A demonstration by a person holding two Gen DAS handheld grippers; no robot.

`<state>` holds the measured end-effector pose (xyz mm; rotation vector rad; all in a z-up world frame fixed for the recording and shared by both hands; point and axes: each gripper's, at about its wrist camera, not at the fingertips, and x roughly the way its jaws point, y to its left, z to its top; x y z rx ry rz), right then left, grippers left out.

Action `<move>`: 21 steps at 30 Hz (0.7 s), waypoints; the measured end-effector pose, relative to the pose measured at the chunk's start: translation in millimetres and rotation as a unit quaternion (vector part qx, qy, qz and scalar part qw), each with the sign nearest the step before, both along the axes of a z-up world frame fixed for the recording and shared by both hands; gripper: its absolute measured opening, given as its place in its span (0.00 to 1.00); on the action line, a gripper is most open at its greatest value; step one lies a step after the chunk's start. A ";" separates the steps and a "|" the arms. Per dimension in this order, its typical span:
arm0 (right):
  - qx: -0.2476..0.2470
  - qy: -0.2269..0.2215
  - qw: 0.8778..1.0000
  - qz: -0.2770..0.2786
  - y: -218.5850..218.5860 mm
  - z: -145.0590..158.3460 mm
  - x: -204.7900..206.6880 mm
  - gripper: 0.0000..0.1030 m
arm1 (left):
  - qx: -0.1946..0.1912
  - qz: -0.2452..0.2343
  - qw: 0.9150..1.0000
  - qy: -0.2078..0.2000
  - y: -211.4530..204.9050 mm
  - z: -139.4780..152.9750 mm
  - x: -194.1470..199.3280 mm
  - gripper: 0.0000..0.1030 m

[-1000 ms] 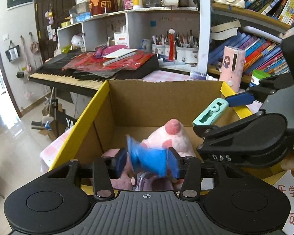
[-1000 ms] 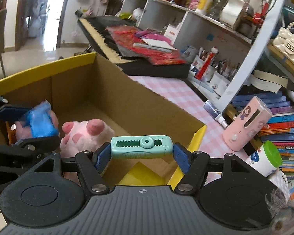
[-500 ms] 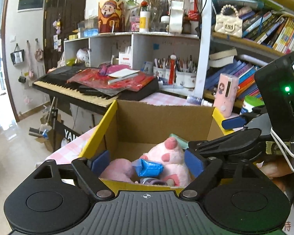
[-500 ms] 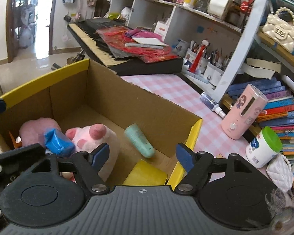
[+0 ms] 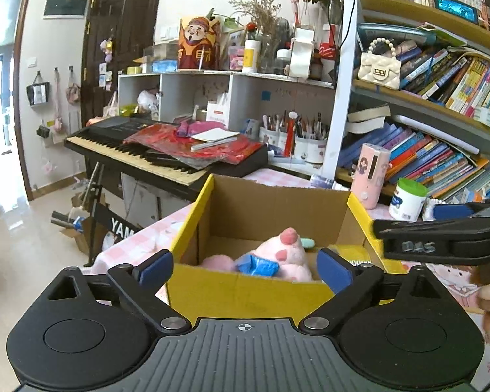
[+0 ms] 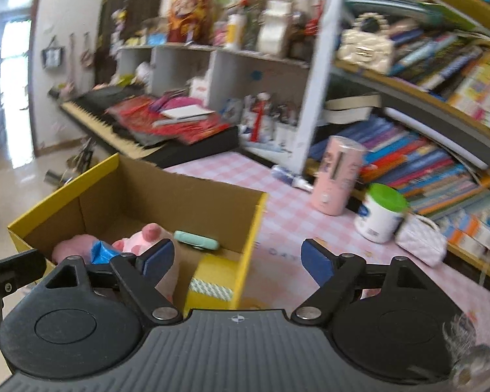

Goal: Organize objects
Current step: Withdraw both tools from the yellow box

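Observation:
An open cardboard box with yellow flaps (image 5: 245,289) (image 6: 153,189) stands on the pink checked table. Inside lie a pink plush toy (image 5: 285,254) (image 6: 137,240), a crumpled blue item (image 5: 258,266) (image 6: 99,252) on the plush, a mint green clip (image 6: 196,241) (image 5: 307,242) and a yellow box (image 6: 214,279). My left gripper (image 5: 245,268) is open and empty, in front of the box's near wall. My right gripper (image 6: 236,259) is open and empty, at the box's right edge; its side shows in the left wrist view (image 5: 441,238).
A pink cylinder (image 6: 338,176) (image 5: 369,176), a white jar with a green lid (image 6: 380,214) (image 5: 408,199) and a white quilted purse (image 6: 421,240) stand right of the box. Bookshelves (image 5: 441,124) rise behind. A keyboard (image 5: 153,153) with red papers sits at back left.
Both grippers opened: the left let the blue item go, the right let the mint clip go, and both now lie in the box. Both grippers have drawn back and up from the box.

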<state>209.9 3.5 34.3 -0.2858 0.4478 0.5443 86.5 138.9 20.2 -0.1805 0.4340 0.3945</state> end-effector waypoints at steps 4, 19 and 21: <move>0.013 -0.010 0.999 -0.049 -24.3 1.7 -26.3 0.89 | -0.007 0.002 1.000 0.003 -2.1 0.0 -16.4 0.96; -0.039 0.032 0.988 -0.148 -73.2 -46.9 -120.8 0.97 | -0.033 -0.029 0.999 0.028 -28.4 -12.3 -62.8 0.99; -0.042 0.032 0.987 -0.153 -75.9 -49.2 -129.1 0.98 | -0.033 -0.037 0.998 0.032 -34.0 -13.4 -66.1 0.99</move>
